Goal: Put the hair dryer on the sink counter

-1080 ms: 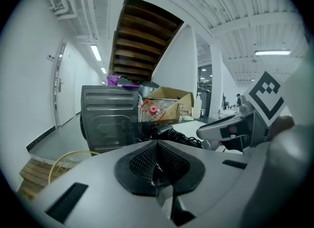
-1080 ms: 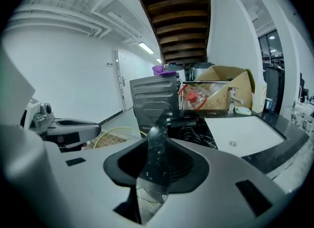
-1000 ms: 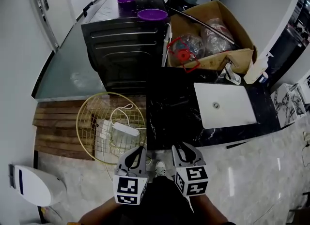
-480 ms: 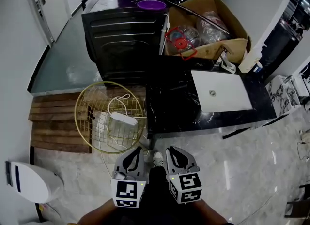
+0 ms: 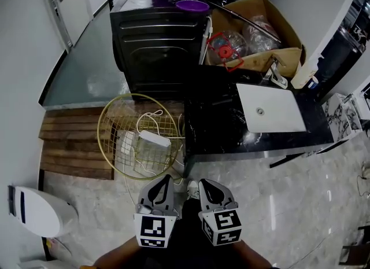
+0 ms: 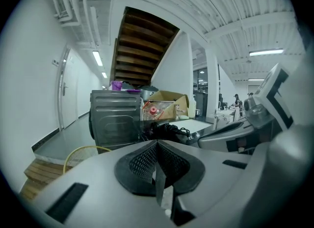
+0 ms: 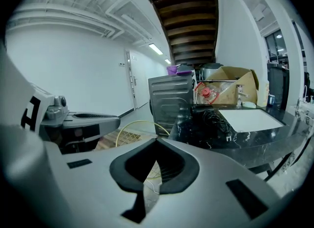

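Observation:
The black hair dryer (image 7: 214,118) lies with its coiled cord on the black marble sink counter (image 5: 219,140), left of the white basin (image 5: 274,109). It also shows in the left gripper view as a dark hair dryer (image 6: 168,129) on the counter top. In the head view it is hard to pick out against the dark stone. Both grippers hang side by side in front of the counter, apart from it. My left gripper (image 5: 166,180) is shut and empty. My right gripper (image 5: 204,184) has just been closing and is shut, with nothing between its jaws.
A gold wire basket (image 5: 141,143) with white items sits on the floor left of the counter, on a wooden slat mat (image 5: 69,152). Behind it stands a black appliance (image 5: 159,48). A cardboard box (image 5: 260,36) and a faucet (image 5: 276,74) are behind the basin.
Both grippers have drawn back a little from the counter's front edge. The right gripper's jaws have closed. The hair dryer has stayed on the counter.

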`<control>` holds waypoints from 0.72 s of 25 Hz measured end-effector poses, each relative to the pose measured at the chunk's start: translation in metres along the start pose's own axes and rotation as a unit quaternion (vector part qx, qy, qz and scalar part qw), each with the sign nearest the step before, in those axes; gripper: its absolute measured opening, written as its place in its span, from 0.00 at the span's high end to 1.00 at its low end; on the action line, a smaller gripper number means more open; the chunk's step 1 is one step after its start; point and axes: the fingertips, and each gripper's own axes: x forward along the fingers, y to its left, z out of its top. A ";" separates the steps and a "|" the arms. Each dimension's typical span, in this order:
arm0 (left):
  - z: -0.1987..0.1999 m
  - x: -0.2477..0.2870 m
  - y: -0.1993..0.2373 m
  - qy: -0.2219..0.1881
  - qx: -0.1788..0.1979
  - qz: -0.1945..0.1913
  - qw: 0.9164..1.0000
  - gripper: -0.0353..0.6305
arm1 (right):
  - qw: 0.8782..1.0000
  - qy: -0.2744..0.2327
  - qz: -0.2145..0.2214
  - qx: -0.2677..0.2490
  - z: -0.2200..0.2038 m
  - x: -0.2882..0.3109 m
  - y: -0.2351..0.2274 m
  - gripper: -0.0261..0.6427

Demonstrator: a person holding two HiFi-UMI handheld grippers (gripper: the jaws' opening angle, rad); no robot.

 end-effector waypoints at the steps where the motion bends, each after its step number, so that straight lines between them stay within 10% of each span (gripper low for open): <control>1: 0.001 -0.001 0.000 -0.001 0.000 0.000 1.000 0.94 | 1.000 0.001 0.001 0.003 -0.001 -0.001 0.001 0.94; 18: 0.011 0.000 -0.007 -0.007 0.009 0.005 1.000 0.94 | 1.000 -0.013 0.001 0.005 0.007 -0.007 -0.008 0.94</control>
